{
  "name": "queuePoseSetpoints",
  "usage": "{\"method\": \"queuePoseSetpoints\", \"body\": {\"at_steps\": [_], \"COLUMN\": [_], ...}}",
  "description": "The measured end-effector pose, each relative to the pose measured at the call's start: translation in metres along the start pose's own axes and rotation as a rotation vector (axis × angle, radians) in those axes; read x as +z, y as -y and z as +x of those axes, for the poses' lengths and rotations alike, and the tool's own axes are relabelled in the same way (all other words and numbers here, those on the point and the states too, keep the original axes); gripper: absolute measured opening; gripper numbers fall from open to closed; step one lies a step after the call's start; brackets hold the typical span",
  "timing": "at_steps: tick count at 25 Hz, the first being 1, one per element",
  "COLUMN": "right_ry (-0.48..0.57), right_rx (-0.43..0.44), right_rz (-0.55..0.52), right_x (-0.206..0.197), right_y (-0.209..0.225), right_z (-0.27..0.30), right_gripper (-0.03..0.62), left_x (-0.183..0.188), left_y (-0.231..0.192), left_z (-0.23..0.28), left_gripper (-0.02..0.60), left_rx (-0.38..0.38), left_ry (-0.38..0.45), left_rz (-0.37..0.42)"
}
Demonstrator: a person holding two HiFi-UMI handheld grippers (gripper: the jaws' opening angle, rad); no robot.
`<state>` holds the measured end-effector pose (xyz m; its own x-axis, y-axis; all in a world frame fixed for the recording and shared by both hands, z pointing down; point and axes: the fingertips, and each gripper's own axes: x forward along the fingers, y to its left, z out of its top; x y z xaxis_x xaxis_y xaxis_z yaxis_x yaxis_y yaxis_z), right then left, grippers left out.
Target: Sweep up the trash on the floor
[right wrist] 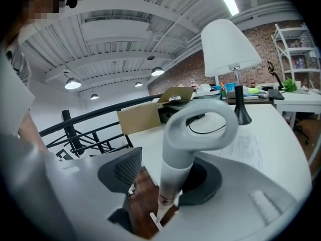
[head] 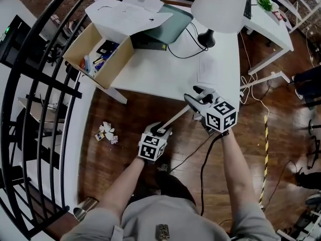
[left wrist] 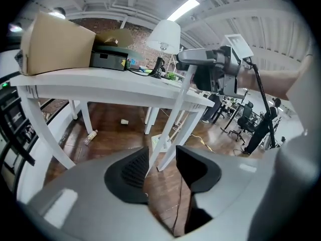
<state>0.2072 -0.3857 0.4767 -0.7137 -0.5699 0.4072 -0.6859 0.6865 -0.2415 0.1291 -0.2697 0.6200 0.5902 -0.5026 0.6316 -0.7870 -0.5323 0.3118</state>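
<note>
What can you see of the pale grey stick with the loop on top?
A pale grey, plastic-looking handle ending in a closed loop, narrowing to a thin whitish pole. It slants above the wooden floor. The loop end stands between the right gripper's parted jaws; the pole runs between the left gripper's parted jaws. Its lower end is hidden.

Nothing can be read — the paper sheet [right wrist: 247, 149] on the far white table [head: 165, 72] bears faint print, too small to make out.
</note>
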Motion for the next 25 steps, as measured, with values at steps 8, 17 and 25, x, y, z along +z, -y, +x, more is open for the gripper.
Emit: {"method": "queuePoseSetpoints", "body": {"at_steps": [8,17,25], "right_ry": [-0.014,-0.067,-0.109], "right_rx": [-0.196,-0.347,-0.17], "right_rz": [0.062,0.101,0.088], "right_x": [-0.017,-0.034,-0.03], "right_y": [0.028,0.051,0.028], "right_z": [-0.026,-0.05,-0.047], "right_gripper": [0.318,0.196,0.041], "left_x": [-0.002,-0.006,-0.002], "left_y": [0.01,0.012,0.017], "left_z": [-0.016,-0.028,-0.02], "left_gripper": [0.166,0.159,0.153], "left_rx": [-0.01,-0.01,-0.016], "left_ry": [-0.003,-0.006,-0.007], "left_rz": [-0.002,-0.001,0.001]}}
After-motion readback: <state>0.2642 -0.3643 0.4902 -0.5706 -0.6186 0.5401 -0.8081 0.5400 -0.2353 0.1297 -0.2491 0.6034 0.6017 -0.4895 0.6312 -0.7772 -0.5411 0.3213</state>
